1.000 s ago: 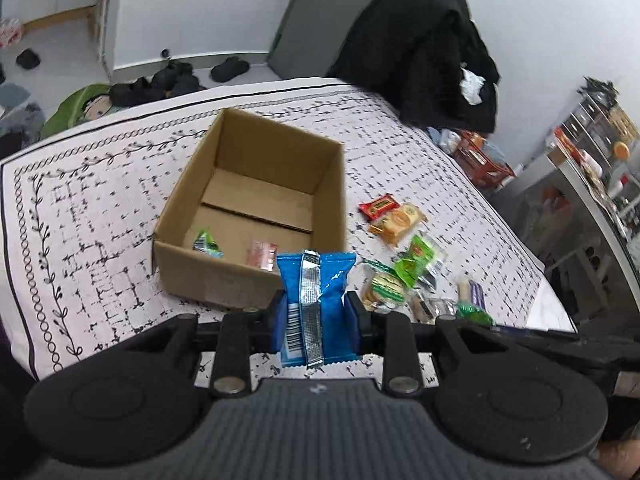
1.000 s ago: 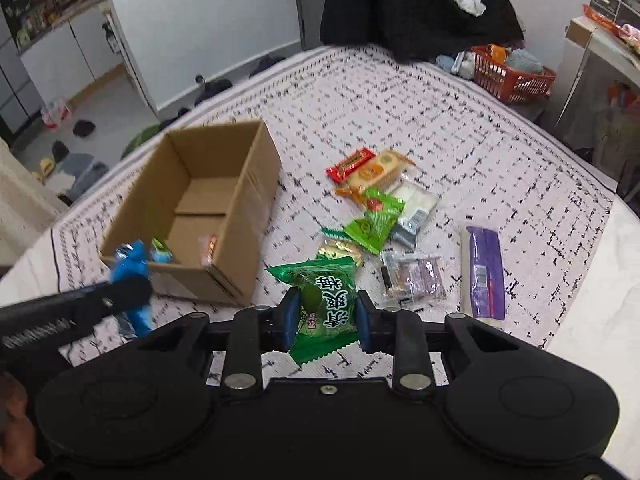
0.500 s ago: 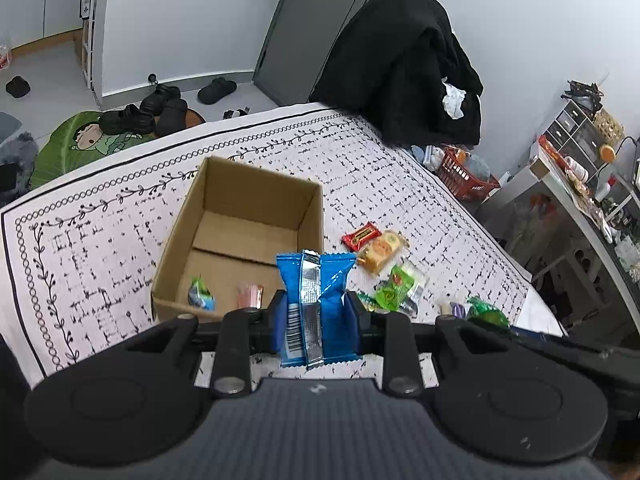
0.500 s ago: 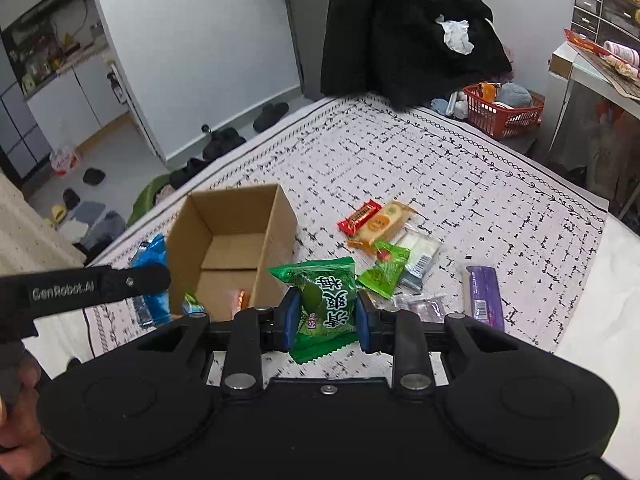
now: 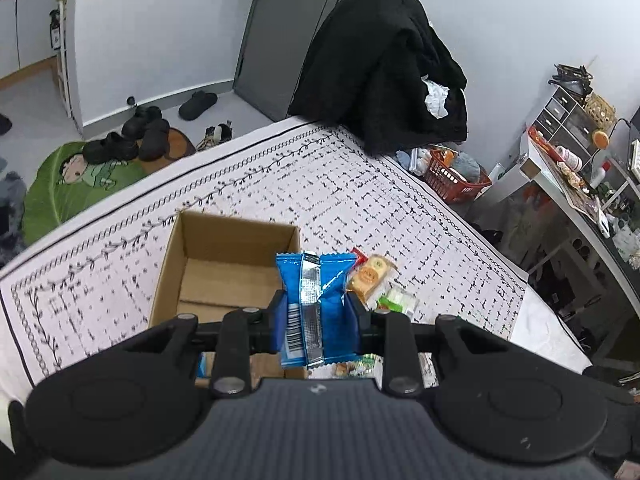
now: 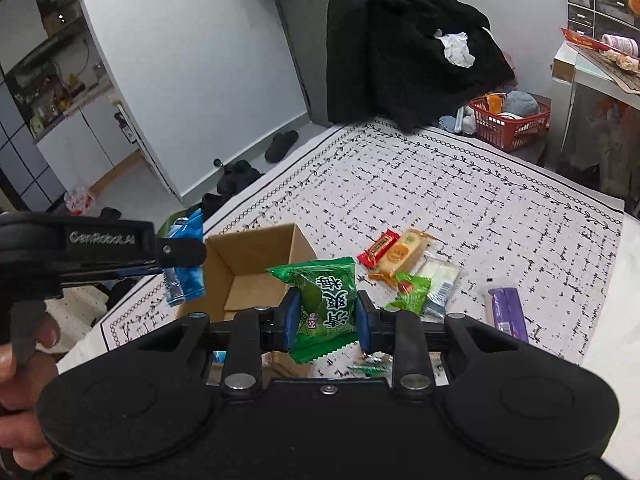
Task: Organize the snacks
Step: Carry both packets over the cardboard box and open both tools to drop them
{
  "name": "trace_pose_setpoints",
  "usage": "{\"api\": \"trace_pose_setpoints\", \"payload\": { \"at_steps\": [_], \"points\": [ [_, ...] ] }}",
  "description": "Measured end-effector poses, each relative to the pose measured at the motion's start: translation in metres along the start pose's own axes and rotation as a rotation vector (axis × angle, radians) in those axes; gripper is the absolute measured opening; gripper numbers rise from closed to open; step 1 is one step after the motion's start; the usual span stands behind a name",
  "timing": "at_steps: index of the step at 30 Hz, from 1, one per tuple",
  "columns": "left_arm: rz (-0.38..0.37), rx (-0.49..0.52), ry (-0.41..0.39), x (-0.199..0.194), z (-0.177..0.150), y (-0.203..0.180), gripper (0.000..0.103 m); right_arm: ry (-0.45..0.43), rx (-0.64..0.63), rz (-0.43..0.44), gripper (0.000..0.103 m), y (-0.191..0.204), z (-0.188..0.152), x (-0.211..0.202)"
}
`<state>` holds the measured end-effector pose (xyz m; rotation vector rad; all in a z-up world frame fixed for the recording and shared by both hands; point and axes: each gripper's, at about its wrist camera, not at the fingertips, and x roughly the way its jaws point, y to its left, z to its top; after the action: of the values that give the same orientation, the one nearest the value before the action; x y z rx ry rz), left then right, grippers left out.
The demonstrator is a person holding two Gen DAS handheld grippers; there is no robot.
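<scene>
My left gripper (image 5: 316,312) is shut on a blue snack packet (image 5: 316,300) and holds it high above the near wall of an open cardboard box (image 5: 228,248). My right gripper (image 6: 326,318) is shut on a green snack packet (image 6: 326,304), held high over the box's (image 6: 256,256) right side. The left gripper with its blue packet (image 6: 186,276) shows at the left of the right wrist view. Several loose snacks lie right of the box: a red bar (image 6: 378,247), an orange packet (image 6: 402,256), a small green packet (image 6: 410,294), a purple bar (image 6: 508,312).
The box stands on a white patterned cloth (image 5: 320,188) over a low surface. A black coat (image 5: 384,68) hangs at the far edge. A red basket (image 6: 508,122) and a cluttered desk (image 5: 576,184) are at the right. Shoes (image 5: 140,136) lie on the floor.
Both grippers have risen and pulled back with their packets; the box and the loose snacks look smaller and lower in both views.
</scene>
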<state>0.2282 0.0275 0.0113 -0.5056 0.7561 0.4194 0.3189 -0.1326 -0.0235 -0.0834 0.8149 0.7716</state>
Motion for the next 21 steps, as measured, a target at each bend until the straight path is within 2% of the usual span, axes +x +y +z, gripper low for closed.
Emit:
{"api": "trace_pose_setpoints", "payload": {
  "at_steps": [11,21],
  "points": [
    [0.036,0.014,0.031,0.025,0.033,0.012,0.029,0.005,0.001,0.044,0.028,0.012,0.010,0.026],
    [0.040,-0.039,0.069,0.063,0.043,0.051,0.029,0.027,-0.003,0.060,0.028,0.029,0.018,0.063]
  ]
}}
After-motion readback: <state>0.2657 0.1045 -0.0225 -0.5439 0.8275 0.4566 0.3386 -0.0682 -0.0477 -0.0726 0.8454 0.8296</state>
